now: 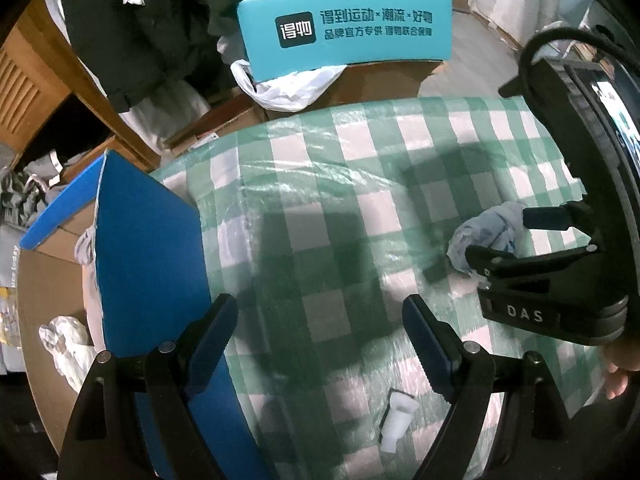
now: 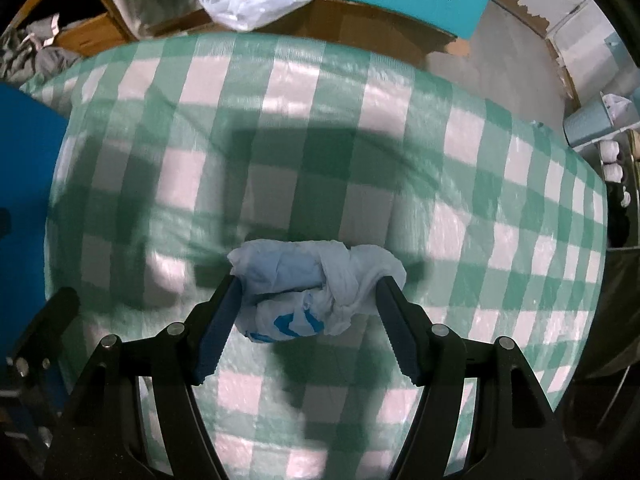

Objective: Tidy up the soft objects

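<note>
On my left gripper [image 1: 320,344] the jaws stand wide and empty over the checked table [image 1: 360,184], just beside the blue box [image 1: 148,248]. On my right gripper [image 2: 310,320] the jaws are wide around the crumpled white cloth [image 2: 312,280], which lies mid-table, well away from edges.

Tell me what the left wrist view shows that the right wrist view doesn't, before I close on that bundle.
Only the left wrist view shows the small white plastic piece on the cloth between the open left gripper fingers, and the blue box as a whole. Only the right wrist view shows the knotted white and blue bundle sitting between the open right gripper fingers, plus the blue print on it. Both show the green checked cloth, the bundle and the teal box behind.
</note>
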`<state>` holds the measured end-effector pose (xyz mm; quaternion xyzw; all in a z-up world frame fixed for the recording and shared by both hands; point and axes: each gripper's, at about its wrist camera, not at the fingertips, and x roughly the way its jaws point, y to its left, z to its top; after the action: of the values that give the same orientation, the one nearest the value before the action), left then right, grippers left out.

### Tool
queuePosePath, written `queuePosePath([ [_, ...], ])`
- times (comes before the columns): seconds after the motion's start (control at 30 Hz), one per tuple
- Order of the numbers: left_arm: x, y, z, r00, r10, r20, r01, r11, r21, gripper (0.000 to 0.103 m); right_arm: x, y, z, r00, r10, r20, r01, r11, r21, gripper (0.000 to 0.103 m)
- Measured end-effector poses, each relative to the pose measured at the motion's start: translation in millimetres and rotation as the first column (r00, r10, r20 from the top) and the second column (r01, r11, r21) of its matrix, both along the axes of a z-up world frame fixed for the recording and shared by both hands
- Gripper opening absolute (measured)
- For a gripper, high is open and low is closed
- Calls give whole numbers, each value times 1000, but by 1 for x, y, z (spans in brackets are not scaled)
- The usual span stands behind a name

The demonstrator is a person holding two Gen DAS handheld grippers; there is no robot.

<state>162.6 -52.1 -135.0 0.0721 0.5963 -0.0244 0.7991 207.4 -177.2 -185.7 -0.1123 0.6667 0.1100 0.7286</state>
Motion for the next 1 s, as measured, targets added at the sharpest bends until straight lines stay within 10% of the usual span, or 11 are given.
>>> queuePosePath([
  [1.0, -71, -21, -19, 995, -53, -87, 47, 997, -67, 86, -60, -71, 36, 979, -201, 29, 196, 972, 130, 68],
])
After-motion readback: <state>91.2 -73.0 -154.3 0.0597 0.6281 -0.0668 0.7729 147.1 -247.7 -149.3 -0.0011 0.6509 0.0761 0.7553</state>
